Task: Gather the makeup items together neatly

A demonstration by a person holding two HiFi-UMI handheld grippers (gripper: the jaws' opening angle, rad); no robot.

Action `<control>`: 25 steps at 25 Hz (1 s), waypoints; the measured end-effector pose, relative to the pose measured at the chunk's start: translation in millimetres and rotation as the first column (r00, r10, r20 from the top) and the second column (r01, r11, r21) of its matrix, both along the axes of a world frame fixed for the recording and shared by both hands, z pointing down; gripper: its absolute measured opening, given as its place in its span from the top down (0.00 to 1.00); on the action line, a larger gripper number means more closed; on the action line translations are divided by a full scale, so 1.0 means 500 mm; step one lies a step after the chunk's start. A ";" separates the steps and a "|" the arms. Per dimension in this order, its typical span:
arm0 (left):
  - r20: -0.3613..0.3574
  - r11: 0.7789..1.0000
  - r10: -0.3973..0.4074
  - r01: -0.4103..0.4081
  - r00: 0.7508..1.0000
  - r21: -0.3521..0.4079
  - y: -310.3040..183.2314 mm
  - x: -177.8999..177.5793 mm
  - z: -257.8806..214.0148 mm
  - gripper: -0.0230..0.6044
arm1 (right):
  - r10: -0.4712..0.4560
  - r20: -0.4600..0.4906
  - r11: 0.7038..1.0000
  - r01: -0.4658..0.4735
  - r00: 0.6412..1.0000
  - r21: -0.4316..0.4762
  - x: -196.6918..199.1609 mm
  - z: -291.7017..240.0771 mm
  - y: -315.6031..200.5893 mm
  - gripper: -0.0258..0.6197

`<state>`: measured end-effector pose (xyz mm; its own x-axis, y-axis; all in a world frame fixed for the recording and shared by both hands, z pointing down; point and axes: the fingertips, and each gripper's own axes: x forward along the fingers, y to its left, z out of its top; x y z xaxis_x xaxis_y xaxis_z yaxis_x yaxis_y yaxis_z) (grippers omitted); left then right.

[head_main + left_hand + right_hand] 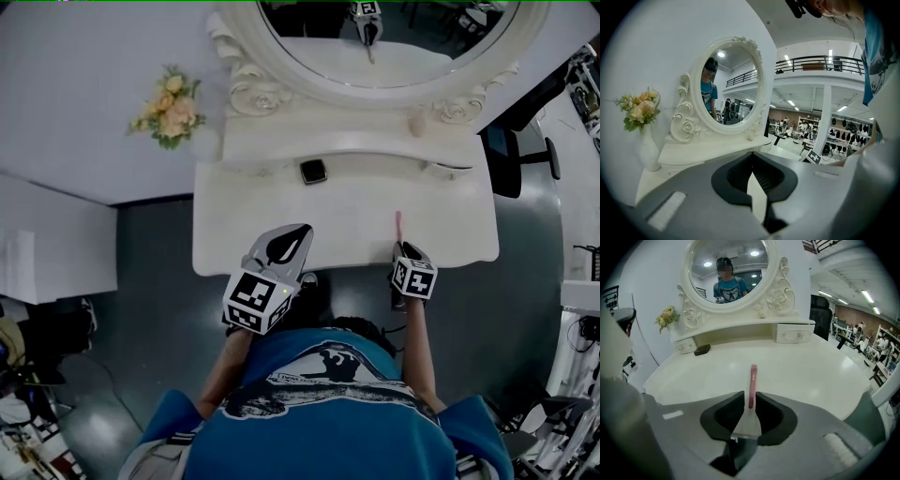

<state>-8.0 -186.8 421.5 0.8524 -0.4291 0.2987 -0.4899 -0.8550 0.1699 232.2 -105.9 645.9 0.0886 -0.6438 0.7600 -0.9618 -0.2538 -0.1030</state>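
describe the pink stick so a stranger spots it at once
Find the white table under the oval mirror. Front right on it lies a thin pink stick, its near end between the right gripper's jaws. The compact further back is black and square.

Mock bedroom corner set up inside a big lab/warehouse hall, not a real home.

Home-looking part: a white dressing table (347,234) with an ornate oval mirror (733,84), small drawers (794,335) and a vase of flowers (171,108), backed by a plain white partition wall (94,84). Everything around it is industrial. There's a bare grey floor (159,272) and an office chair (520,155) parked just past the table's end. A mezzanine with a black railing (820,63) runs overhead, with rows of strip lights (867,296) on a high ceiling. Open shelving racks (843,133) stocked with goods stand in the background, and people are working at benches far back.
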 end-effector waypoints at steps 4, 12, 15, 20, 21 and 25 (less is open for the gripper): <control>0.010 1.000 -0.018 0.018 1.000 -0.015 -0.021 -0.018 0.013 0.93 | 0.020 0.014 1.000 -0.020 1.000 -0.016 0.009 0.023 -0.012 0.84; 0.008 0.999 -0.033 0.034 0.999 -0.021 -0.031 -0.031 0.018 0.93 | 0.106 0.012 0.994 -0.106 0.994 -0.020 0.025 0.019 -0.003 0.90; 0.017 0.999 -0.039 0.039 0.999 -0.017 -0.034 -0.041 0.021 0.93 | 0.118 0.027 0.993 -0.118 0.993 -0.027 0.017 0.017 -0.004 0.90; 0.014 0.997 -0.079 0.080 0.997 -0.011 -0.048 -0.068 0.018 0.93 | 0.074 0.099 0.997 -0.076 0.992 0.019 -0.063 -0.008 -0.051 0.90; 0.012 0.996 -0.090 0.090 0.996 -0.012 -0.050 -0.073 0.017 0.93 | 0.057 0.108 0.998 -0.060 0.992 0.023 -0.085 -0.012 -0.066 0.90; 0.008 0.992 -0.125 0.125 0.992 -0.013 -0.056 -0.092 0.013 0.93 | 0.000 0.156 1.000 -0.004 0.988 0.027 -0.179 -0.019 -0.131 0.90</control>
<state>-54.0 -214.8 427.9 0.7901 -0.5281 0.3112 -0.5941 -0.7847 0.1768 142.7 -171.3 636.2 -0.0282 -0.6644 0.7468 -0.9328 -0.2510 -0.2585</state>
